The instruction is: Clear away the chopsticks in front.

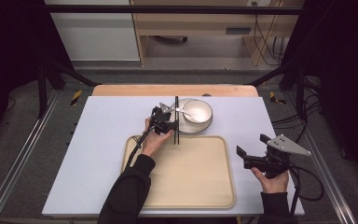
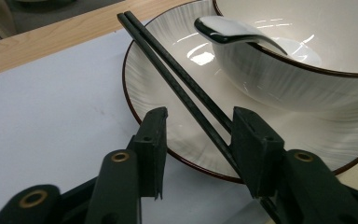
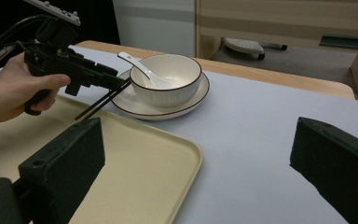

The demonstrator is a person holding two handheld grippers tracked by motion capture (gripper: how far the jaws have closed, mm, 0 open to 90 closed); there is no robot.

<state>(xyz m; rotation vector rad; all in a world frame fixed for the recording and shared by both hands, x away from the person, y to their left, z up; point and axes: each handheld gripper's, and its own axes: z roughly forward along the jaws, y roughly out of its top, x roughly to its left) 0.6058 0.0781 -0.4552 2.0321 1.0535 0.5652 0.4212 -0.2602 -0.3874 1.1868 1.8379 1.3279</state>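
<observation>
— So, which way do the chopsticks (image 1: pixel 176 120) point?

— From the high view I see them as one long black line that runs straight away from me. The far tips lie over the left edge of the plate (image 1: pixel 186 128). The near tips reach over the far rim of the tray (image 1: pixel 214 196). In my left gripper view the two sticks lie close side by side and slant up to the left across the plate.

— Does the left gripper (image 2: pixel 198 140) hold them?

— Its jaws are a little apart. The sticks pass between them and touch the inner face of one jaw. The other jaw stands off, with a gap. I cannot tell if the sticks are lifted or just lie on the plate.

— What is close by?

— A white bowl (image 1: pixel 196 111) sits on the plate, just beside the sticks. A white spoon (image 2: pixel 233 32) leans in the bowl, and its handle sticks out over the rim toward the sticks. All of it sits on the pale mat (image 1: pixel 102 140) on the table.

— And the right gripper (image 1: pixel 251 148)?

— My right hand (image 1: pixel 274 182) holds it well off to the right of the tray, above the mat. Its jaws are wide apart with nothing in them.
</observation>
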